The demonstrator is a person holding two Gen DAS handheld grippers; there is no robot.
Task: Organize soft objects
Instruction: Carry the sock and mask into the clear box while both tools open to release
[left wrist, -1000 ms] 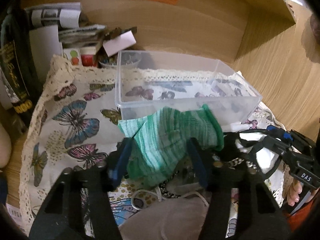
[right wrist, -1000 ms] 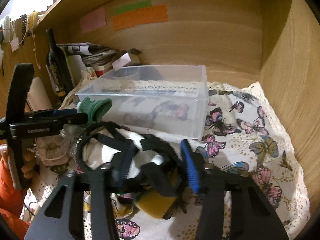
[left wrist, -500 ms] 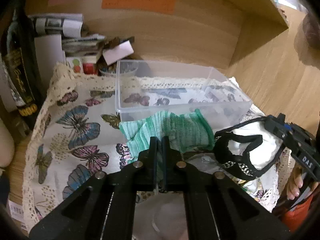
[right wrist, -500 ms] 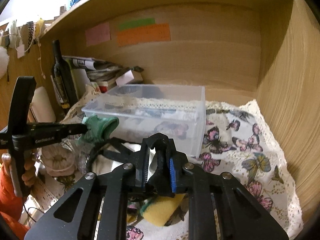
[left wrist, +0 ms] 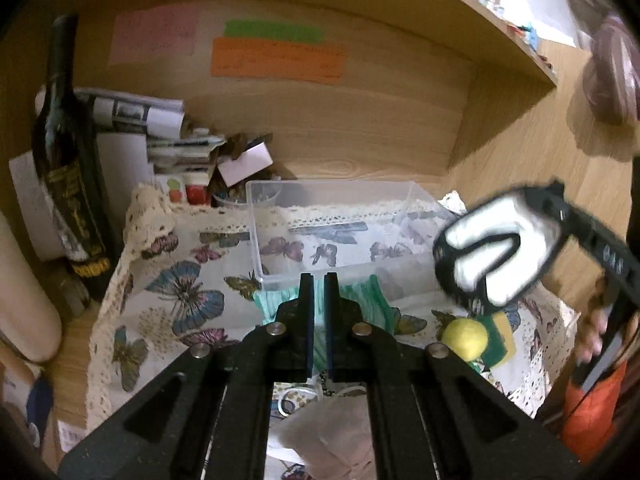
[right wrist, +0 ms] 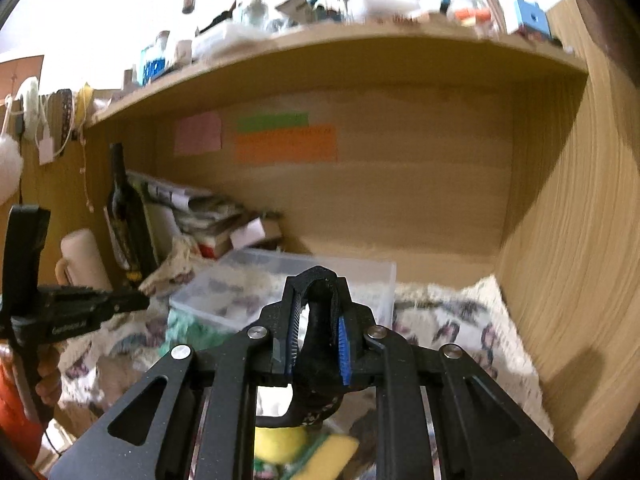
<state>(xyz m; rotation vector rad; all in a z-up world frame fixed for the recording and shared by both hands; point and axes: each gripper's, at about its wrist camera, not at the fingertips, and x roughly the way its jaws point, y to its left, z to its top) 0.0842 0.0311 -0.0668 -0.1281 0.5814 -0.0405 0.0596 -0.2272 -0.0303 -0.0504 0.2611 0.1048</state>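
My left gripper [left wrist: 316, 284] is shut on a green striped knit cloth [left wrist: 368, 300] lying in front of the clear plastic box [left wrist: 256, 240]. My right gripper [right wrist: 318, 280] is shut on a black-and-white cloth item with black straps [left wrist: 496, 256] and holds it lifted at the box's right end. In the right wrist view the black strap [right wrist: 320, 344] fills the gap between the fingers. A yellow ball [left wrist: 466, 338] and a yellow-green sponge [left wrist: 500, 340] lie on the butterfly cloth [left wrist: 172, 292]. A beige soft item [left wrist: 332, 432] lies under my left gripper.
A dark wine bottle [left wrist: 68, 184] stands at the left by stacked papers [left wrist: 160, 132] and a white roll [left wrist: 24, 300]. Wooden walls close the back and right. Coloured notes [left wrist: 276, 60] hang on the back wall. A cluttered shelf [right wrist: 320, 8] sits above.
Both grippers closed from open a second ago. The right gripper has lifted the black-and-white item up off the pile, uncovering the ball and sponge. The left gripper holds the green cloth and pulled back slightly.
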